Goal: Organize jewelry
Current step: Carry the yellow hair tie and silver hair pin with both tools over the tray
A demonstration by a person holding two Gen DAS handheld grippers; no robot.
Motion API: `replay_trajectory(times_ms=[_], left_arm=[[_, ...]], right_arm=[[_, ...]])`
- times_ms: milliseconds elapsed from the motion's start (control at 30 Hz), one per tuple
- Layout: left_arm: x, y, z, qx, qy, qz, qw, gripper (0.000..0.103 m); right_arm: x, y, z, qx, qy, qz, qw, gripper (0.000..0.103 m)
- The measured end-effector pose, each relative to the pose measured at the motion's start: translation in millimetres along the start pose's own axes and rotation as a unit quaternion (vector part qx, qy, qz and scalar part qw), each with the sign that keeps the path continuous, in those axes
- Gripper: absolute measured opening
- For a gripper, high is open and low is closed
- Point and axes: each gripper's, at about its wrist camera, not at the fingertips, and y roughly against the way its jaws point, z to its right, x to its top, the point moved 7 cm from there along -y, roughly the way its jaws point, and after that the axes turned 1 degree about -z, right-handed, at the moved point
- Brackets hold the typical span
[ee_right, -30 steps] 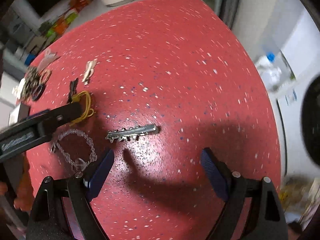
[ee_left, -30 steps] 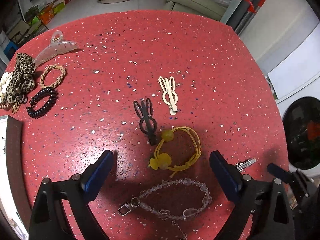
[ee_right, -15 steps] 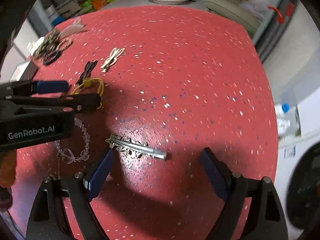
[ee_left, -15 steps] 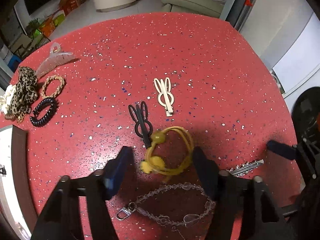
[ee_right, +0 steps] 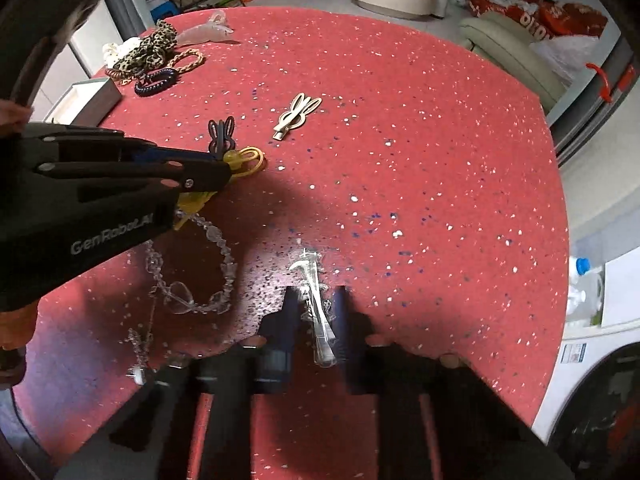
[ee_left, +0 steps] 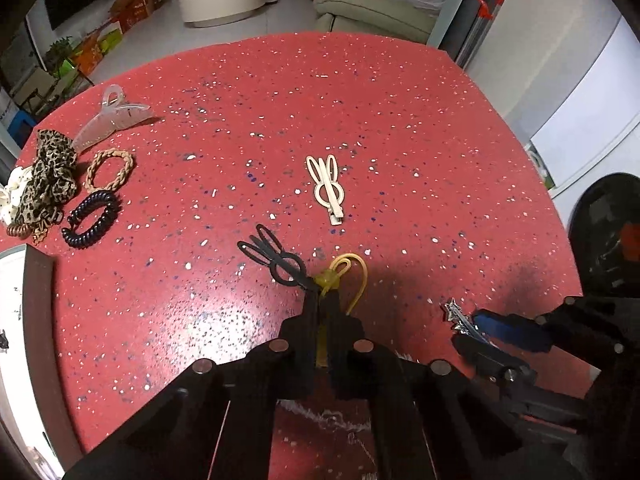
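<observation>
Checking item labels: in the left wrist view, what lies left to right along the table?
leopard scrunchie → braided hair tie → black bunny clip → cream bunny clip → silver clip in the right tongs

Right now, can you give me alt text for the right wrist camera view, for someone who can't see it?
The right gripper has just closed around a silver hair clip on a red speckled table. At left, the left gripper pinches a yellow hair tie, above a clear beaded bracelet.
</observation>
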Motion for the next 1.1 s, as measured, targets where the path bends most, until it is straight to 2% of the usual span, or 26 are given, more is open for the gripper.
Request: replay_trajectory(times_ms=[200, 367, 567, 933, 1100], left_arm=[[-4.4, 20.9, -4.9, -0.014, 0.001, 0.011, 0.9998, 0.005], [-14.6, 40.7, -14.3, -0.024, 0.006, 0.014, 0.9996, 0.005], [-36.9, 68.3, -26.7, -0.030, 0.015, 0.008, 0.9994, 0.005], [-70.1, 115.7, -43.9, -0.039, 0.025, 0.006, 0.9989, 0.005], [-83.7, 138.2, -65.5, -0.034, 0.039, 0.012, 0.9986, 0.005]], right_arm=[[-16.1, 5.9, 6.3, 0.021, -0.079, -0.010, 0.997, 0.017], [-33.7, 15.1, 11.5, 0.038, -0.146, -0.021, 0.988, 0.017], [-45.9, 34.5, 7.7, 0.058, -0.199, -0.022, 0.978, 0.017], [-49.3, 63.2, -26.6, 0.085, -0.241, -0.028, 0.966, 0.017], [-41.3, 75.9, -49.7, 0.091, -0.237, -0.027, 0.967, 0.017]])
